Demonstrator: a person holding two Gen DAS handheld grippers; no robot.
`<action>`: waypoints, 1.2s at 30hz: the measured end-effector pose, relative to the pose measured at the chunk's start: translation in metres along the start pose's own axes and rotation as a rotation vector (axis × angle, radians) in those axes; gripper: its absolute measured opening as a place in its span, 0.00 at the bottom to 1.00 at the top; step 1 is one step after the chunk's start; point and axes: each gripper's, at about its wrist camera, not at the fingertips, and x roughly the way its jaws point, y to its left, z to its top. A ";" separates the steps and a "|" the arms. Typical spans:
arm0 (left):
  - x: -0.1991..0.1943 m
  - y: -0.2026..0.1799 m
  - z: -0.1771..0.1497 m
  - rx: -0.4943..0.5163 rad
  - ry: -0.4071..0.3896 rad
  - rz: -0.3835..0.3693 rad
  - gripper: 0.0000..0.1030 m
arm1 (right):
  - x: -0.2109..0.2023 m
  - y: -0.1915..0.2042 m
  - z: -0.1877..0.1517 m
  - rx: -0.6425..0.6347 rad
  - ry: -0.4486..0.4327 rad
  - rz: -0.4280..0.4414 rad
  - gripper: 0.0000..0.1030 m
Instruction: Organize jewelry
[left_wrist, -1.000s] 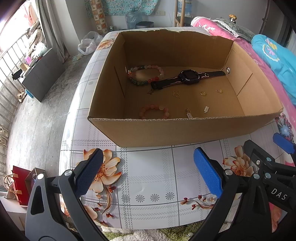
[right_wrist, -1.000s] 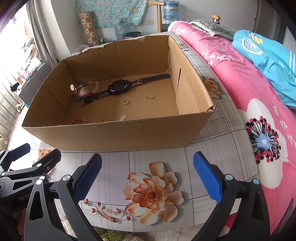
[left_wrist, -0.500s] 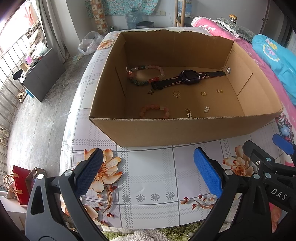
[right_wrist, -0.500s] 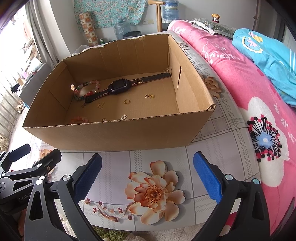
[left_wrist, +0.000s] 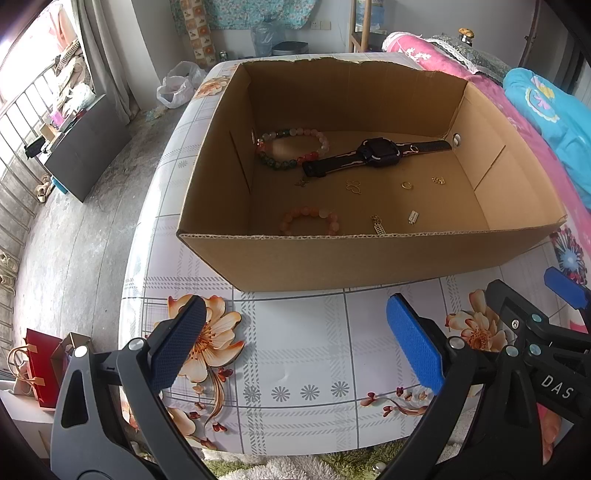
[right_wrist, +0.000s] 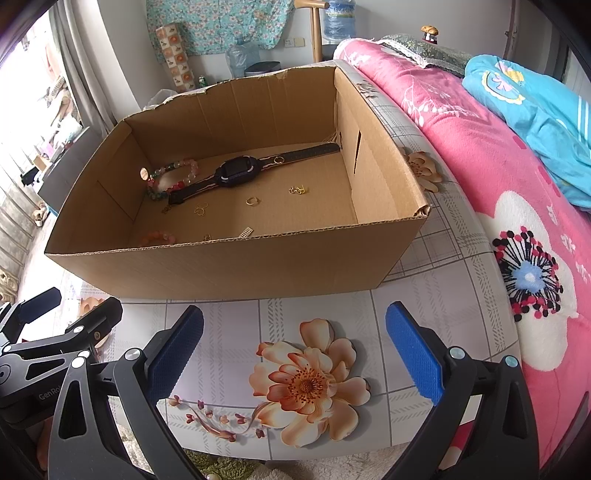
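Left gripper (left_wrist: 295, 345) and right gripper (right_wrist: 293, 345): fingers spread, empty, short of cardboard box (left_wrist: 369, 258), jewelry loose inside, likely staged for reach-in

"DAS" on the right gripper (left_wrist: 561, 299); "GenRo" on the left gripper (right_wrist: 70, 306).

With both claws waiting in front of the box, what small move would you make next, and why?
Probably lift the left claw over the near wall of the cardboard box toward the pink bead bracelet. Both claws are open and empty above the table, the right claw too. All the jewelry lies on the box floor, and this bracelet sits closest behind that wall.
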 end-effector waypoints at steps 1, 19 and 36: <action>0.000 0.000 0.000 0.000 0.000 0.000 0.92 | 0.000 0.000 0.000 0.000 0.000 0.000 0.94; 0.000 0.000 -0.001 -0.006 0.004 0.004 0.92 | -0.001 0.002 0.001 -0.008 0.003 0.001 0.94; 0.001 0.000 -0.001 -0.013 0.006 0.007 0.92 | 0.000 0.003 0.003 -0.002 0.004 0.002 0.94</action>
